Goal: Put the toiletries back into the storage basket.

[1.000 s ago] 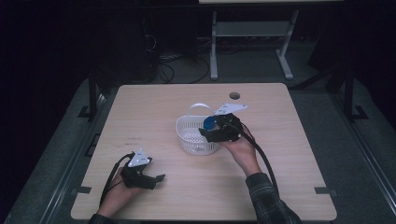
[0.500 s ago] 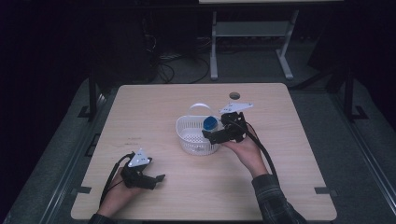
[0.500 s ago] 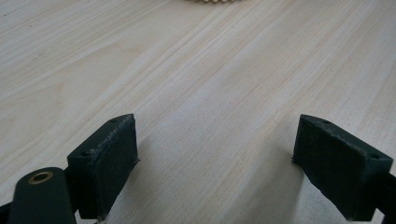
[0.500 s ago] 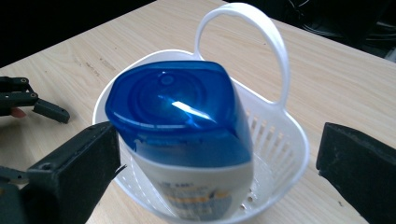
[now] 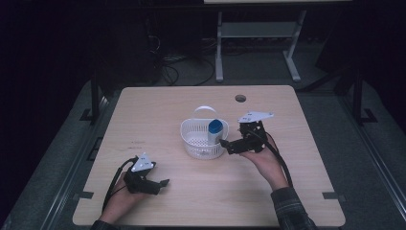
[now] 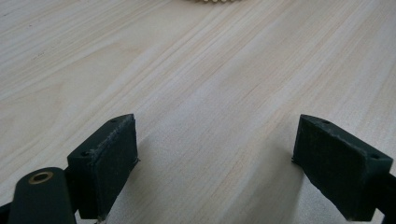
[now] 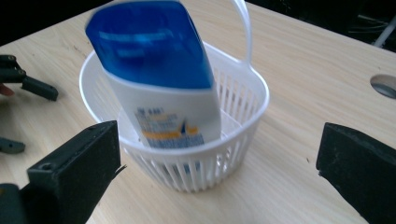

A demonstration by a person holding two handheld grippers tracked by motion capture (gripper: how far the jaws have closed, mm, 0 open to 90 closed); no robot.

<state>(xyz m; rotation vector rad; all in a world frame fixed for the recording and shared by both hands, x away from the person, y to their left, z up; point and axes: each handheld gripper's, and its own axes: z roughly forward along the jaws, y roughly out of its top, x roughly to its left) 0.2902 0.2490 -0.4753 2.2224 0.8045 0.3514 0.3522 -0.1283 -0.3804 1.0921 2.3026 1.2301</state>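
Note:
A white bottle with a blue cap (image 5: 215, 130) (image 7: 159, 79) stands cap up, leaning, in a small white slatted basket (image 5: 197, 146) (image 7: 243, 116) at the table's middle. My right gripper (image 5: 227, 146) (image 7: 219, 140) sits just right of the basket, pointing at it. Its jaws have just been opening and now stand open and wide, with nothing between them; the bottle is apart from them. My left gripper (image 5: 163, 187) (image 6: 215, 140) rests open on bare wood near the front left, holding nothing.
The basket has an upright white handle (image 5: 205, 109) at its far side. A round cable hole (image 5: 240, 98) (image 7: 385, 86) lies at the table's back right. Bare tabletop (image 5: 287, 201) surrounds the basket. A metal stand (image 5: 258, 28) is on the floor behind the table.
My right gripper has drawn back to the right, off the basket, leaving the bottle standing in it. The left hand has stayed put.

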